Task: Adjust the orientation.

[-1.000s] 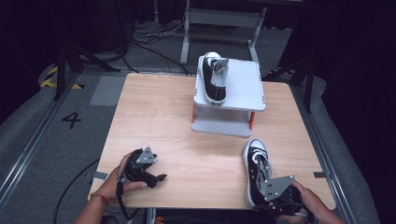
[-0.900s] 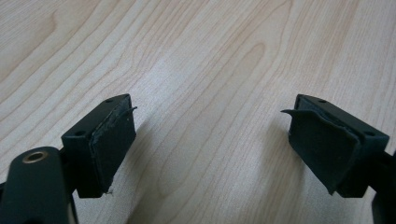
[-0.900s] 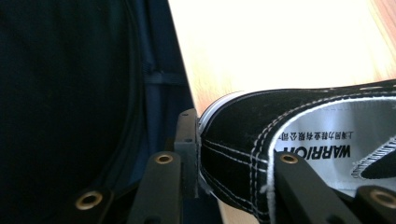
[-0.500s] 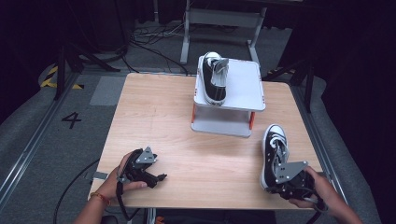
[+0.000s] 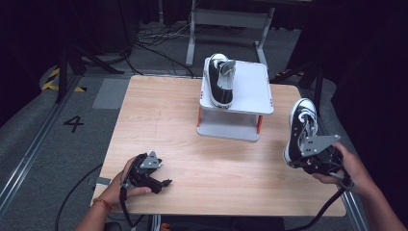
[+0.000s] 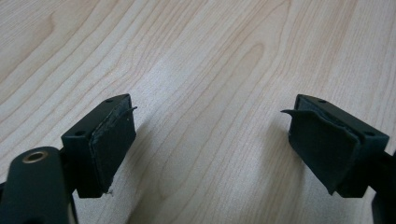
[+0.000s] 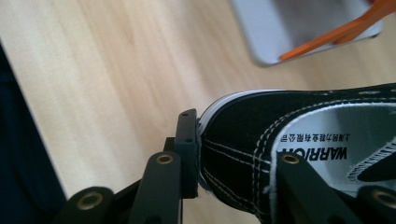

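right gripper [image 5: 308,153] clamped on the heel of a black-and-white sneaker [image 5: 300,126], 1 jaw outside the heel, the other inside the collar; toe pointing away from the jaws, sole off the worktop [image 5: 159,115] near its right edge. grey 2-level shoe rack [image 5: 250,96] ahead and to the left of those jaws, with a matching second sneaker [image 5: 220,82] lying on the left half of its top shelf, right half bare. left gripper [image 5: 153,182] resting low over bare wood, jaws wide apart, nothing between them.

likely risks: grip only on the soft heel, so toe weight could swing the shoe down or slip it free mid-carry. could clip the shelf edge if brought in too low, or nudge the second sneaker. could land crooked or overhang the rim if let go early.
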